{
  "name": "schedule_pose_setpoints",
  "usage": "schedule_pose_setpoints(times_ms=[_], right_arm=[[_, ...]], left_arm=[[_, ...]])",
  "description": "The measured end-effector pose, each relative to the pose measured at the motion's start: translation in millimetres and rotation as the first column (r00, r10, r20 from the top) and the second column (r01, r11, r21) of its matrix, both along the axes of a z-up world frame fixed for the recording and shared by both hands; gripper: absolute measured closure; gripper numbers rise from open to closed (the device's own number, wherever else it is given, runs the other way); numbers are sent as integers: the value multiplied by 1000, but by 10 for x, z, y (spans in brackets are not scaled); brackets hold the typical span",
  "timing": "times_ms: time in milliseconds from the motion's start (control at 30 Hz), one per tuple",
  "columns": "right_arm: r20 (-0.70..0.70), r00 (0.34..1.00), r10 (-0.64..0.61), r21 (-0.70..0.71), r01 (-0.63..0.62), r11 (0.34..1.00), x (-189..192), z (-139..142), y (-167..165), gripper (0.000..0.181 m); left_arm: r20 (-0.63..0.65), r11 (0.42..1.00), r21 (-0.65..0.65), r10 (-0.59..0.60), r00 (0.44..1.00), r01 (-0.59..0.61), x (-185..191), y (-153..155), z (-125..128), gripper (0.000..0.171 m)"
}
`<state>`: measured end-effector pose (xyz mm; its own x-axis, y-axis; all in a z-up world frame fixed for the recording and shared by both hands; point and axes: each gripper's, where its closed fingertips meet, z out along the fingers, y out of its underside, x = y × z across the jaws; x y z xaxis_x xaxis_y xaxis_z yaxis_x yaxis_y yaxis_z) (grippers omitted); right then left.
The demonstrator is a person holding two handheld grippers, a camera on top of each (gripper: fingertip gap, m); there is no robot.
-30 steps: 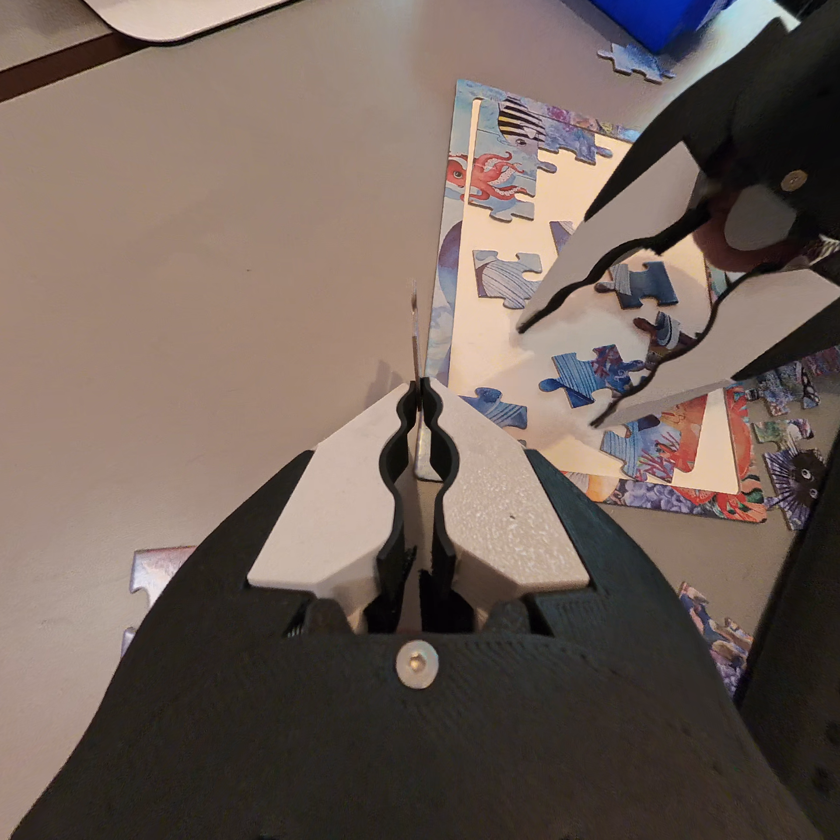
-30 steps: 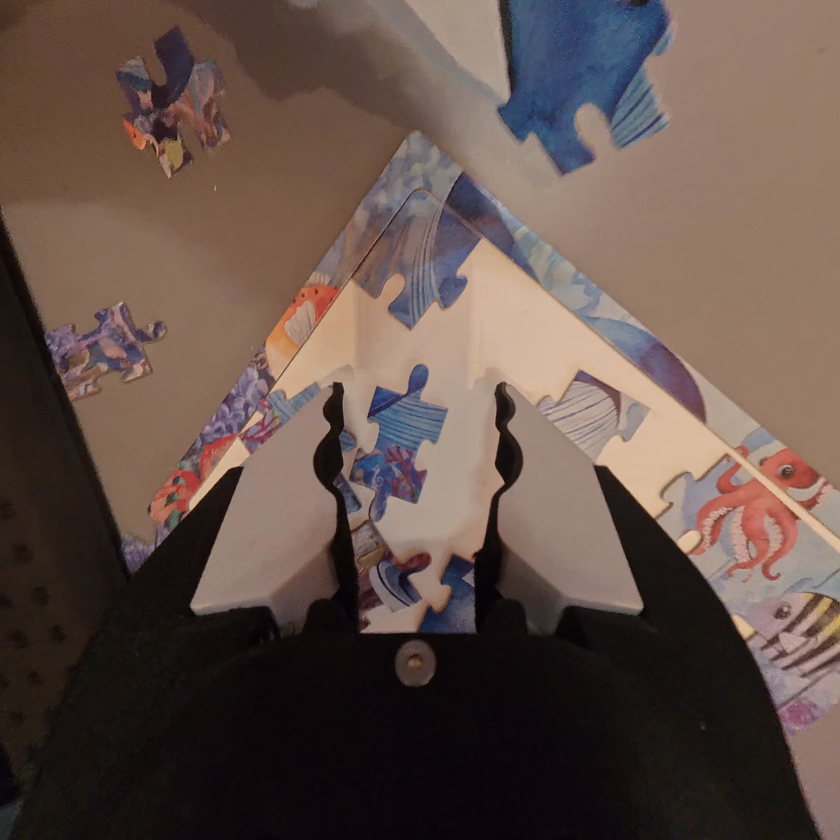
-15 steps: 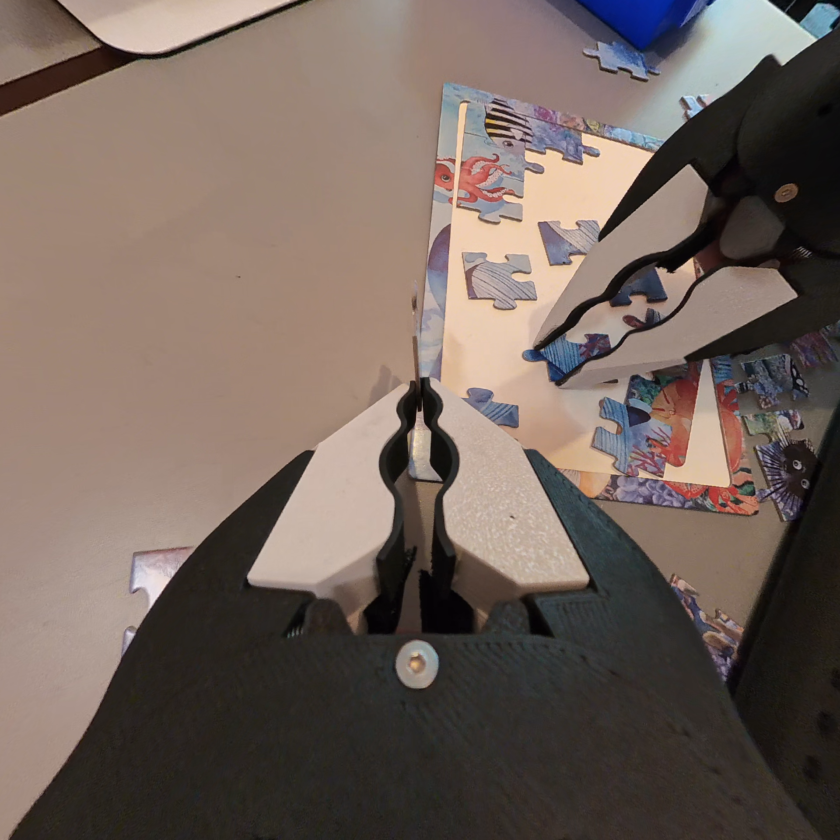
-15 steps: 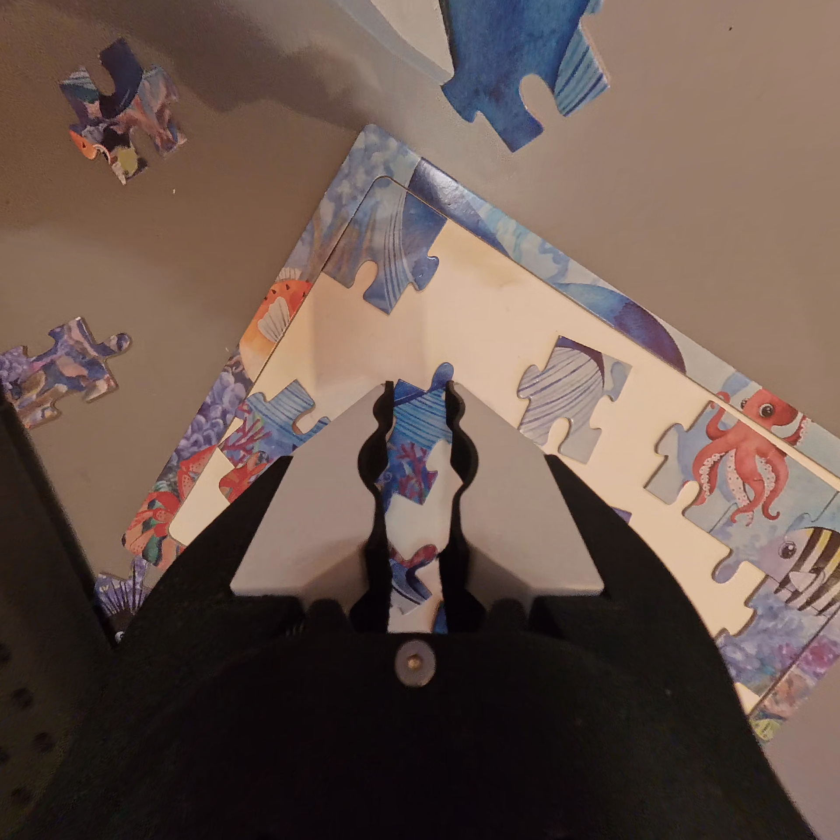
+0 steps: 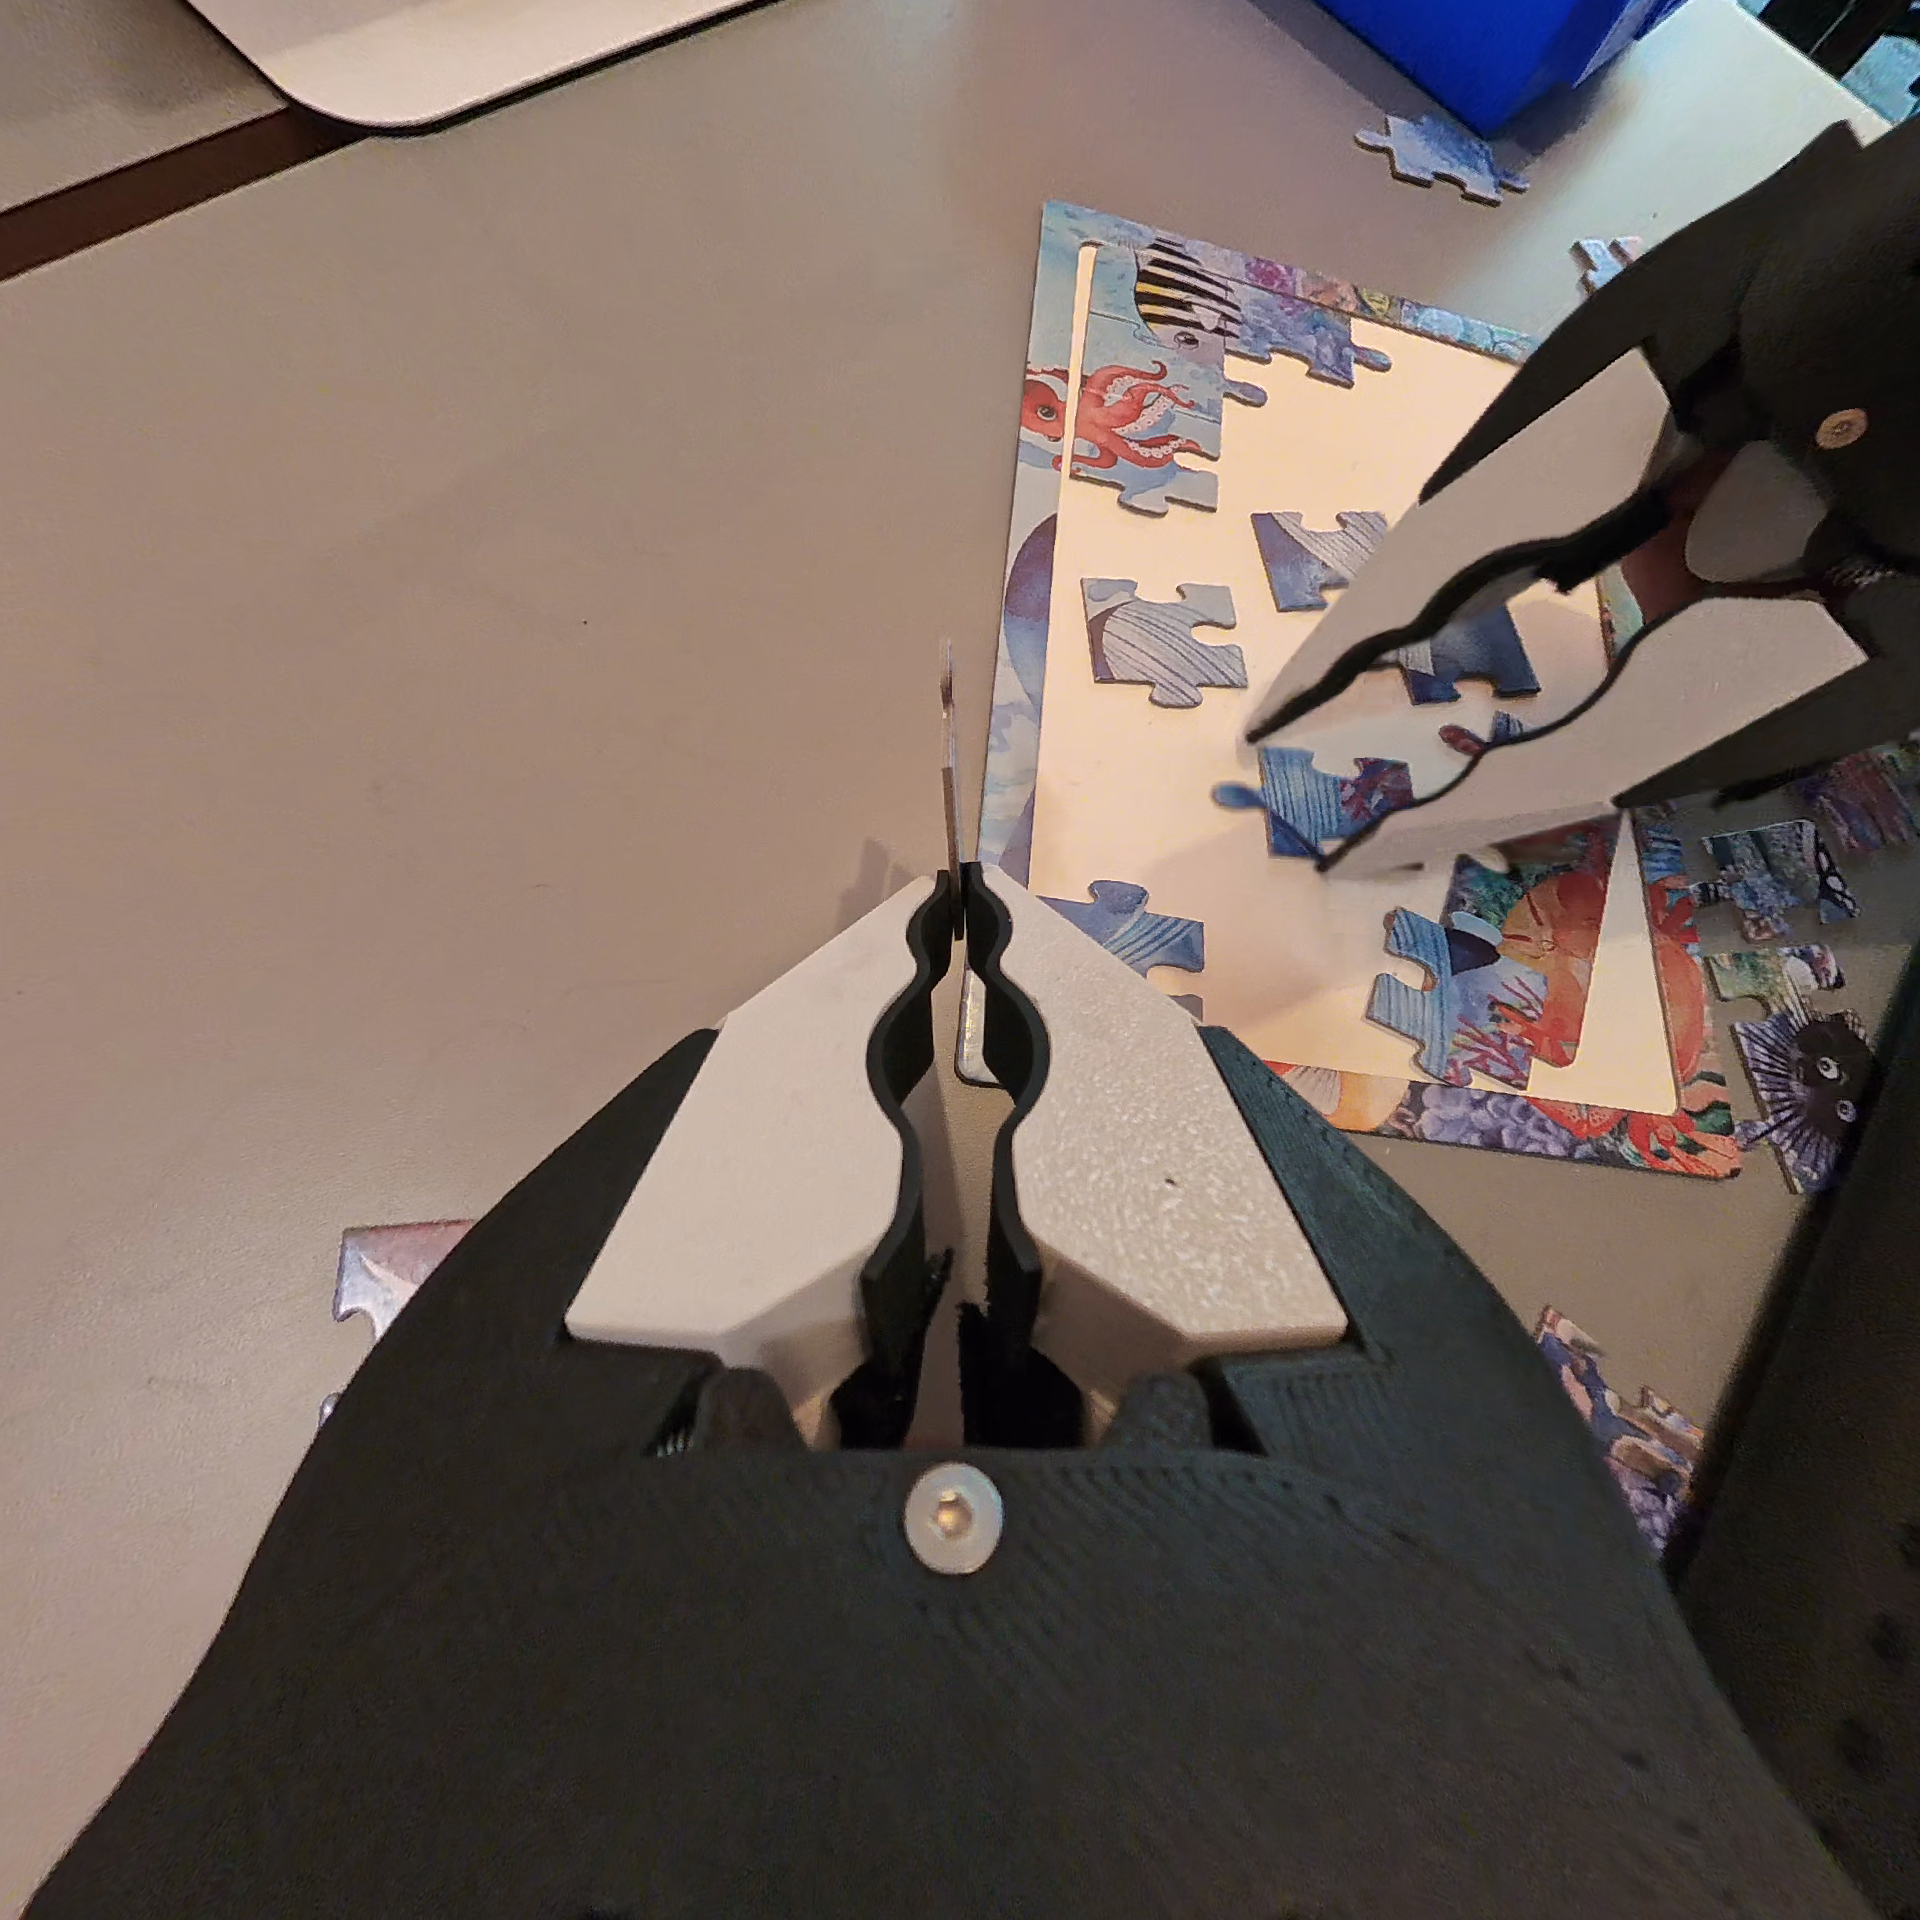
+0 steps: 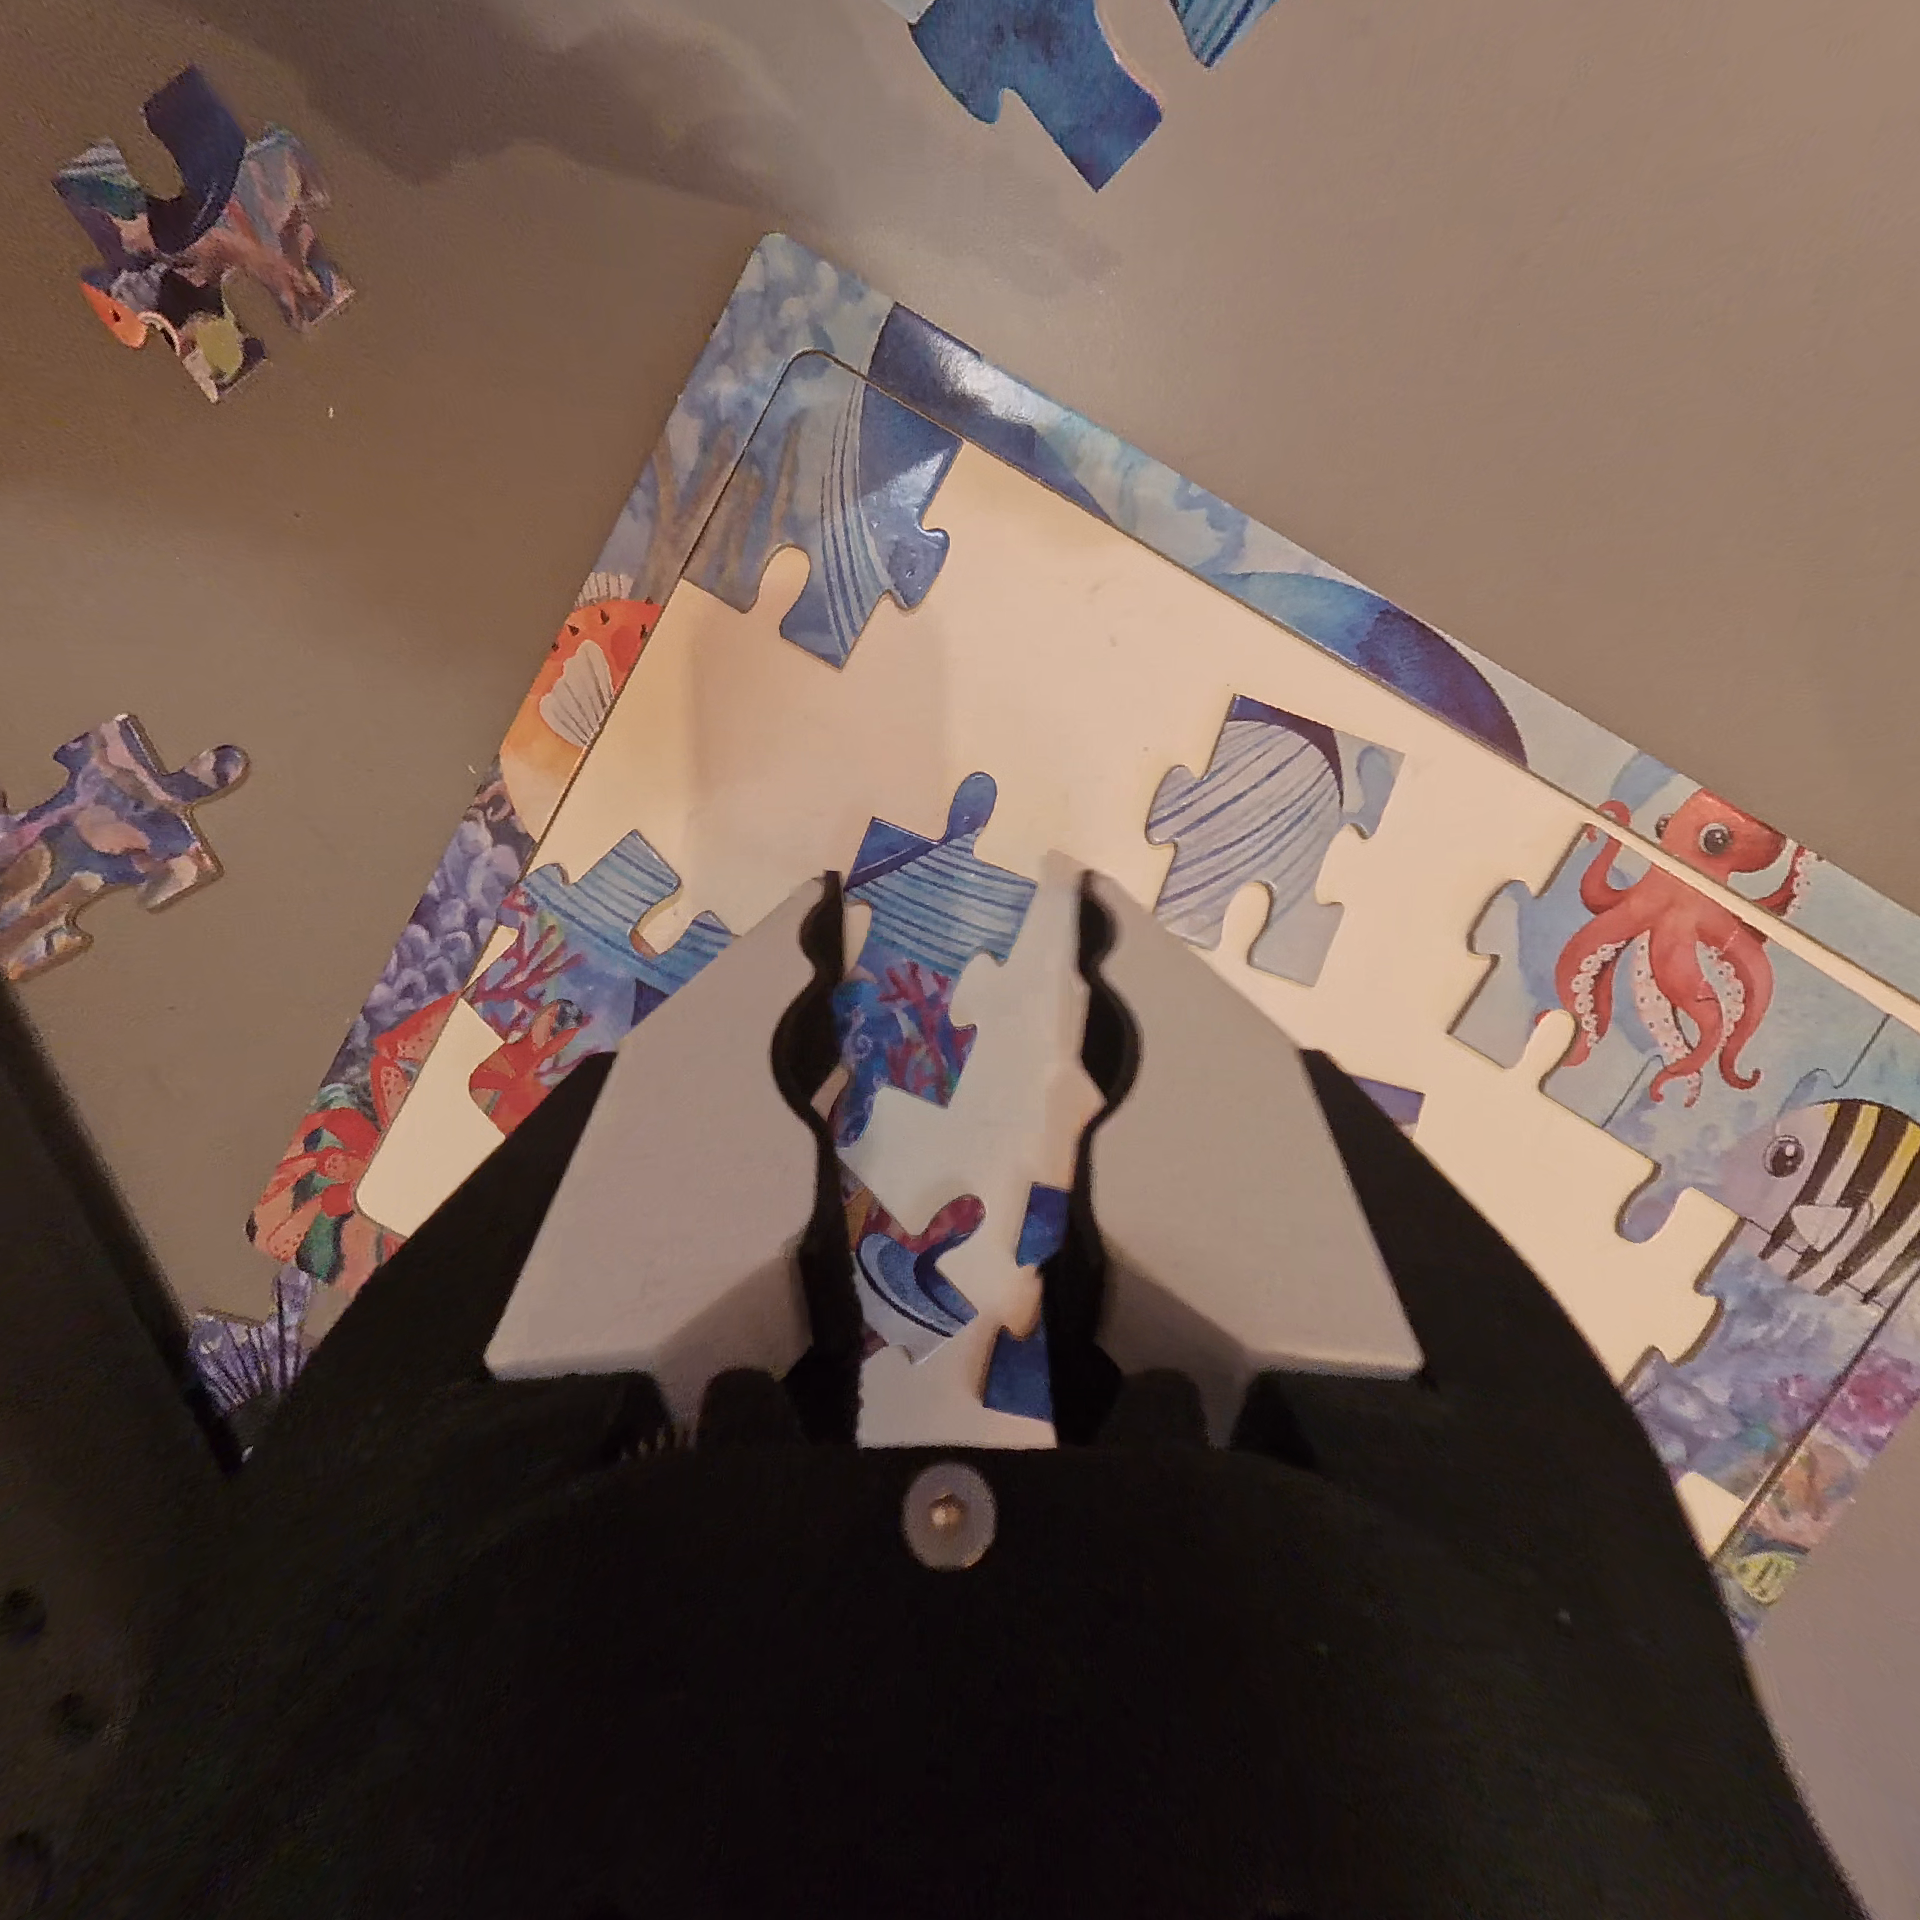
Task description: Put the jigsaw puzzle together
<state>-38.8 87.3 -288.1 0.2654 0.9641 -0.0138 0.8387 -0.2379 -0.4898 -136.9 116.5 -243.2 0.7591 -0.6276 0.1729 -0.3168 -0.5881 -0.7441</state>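
Observation:
The puzzle tray lies on the grey table with an octopus piece and a striped-fish piece fitted at its far corner. My left gripper is shut on a blue puzzle piece, held edge-on above the table left of the tray. That piece shows at the top of the right wrist view. My right gripper is open over the tray, its fingers either side of a blue striped piece lying flat there. The right gripper also shows in the left wrist view, just above that piece.
Loose pieces lie in the tray, including a pale striped one. More lie on the table around it. A blue box and a white board are at the far edge. Tip to tip, the grippers are about 12 cm apart.
My right gripper came down over the blue striped piece and narrowed around it, then widened again. The left gripper has kept its piece and barely moved.

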Motion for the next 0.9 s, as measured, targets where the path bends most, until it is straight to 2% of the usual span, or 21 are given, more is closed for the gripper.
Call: schedule_pose_setpoints(times_ms=[33,433,567,633,700,767,833,900], right_arm=[[-8,1000,5,2,-5,1000,-1,3,0,146],[-45,997,63,-12,-64,998,0,32,-10,148],[-63,990,126,4,-126,992,-7,153,0,147],[-77,976,203,12,-202,979,-32,256,-47,147],[-74,944,321,38,-319,947,-67,364,-140,147],[-33,881,471,68,-468,881,-99,427,-267,147],[39,793,608,82,-609,789,-120,444,-394,147],[111,673,731,91,-739,667,-141,449,-543,147]], left_arm=[[-1,1000,-1,-1,1000,1,2,0,-3,171],[-1,1000,-2,1,1000,-1,-6,9,-6,171],[3,1000,-1,6,1000,-6,-19,16,0,171],[4,1000,0,8,1000,-8,-24,19,3,171],[5,1000,-1,9,1000,-9,-26,20,5,171],[7,1000,-1,9,1000,-9,-24,21,6,171],[8,1000,-2,8,1000,-8,-22,19,4,171],[9,1000,-4,10,1000,-10,-30,20,-2,171]])
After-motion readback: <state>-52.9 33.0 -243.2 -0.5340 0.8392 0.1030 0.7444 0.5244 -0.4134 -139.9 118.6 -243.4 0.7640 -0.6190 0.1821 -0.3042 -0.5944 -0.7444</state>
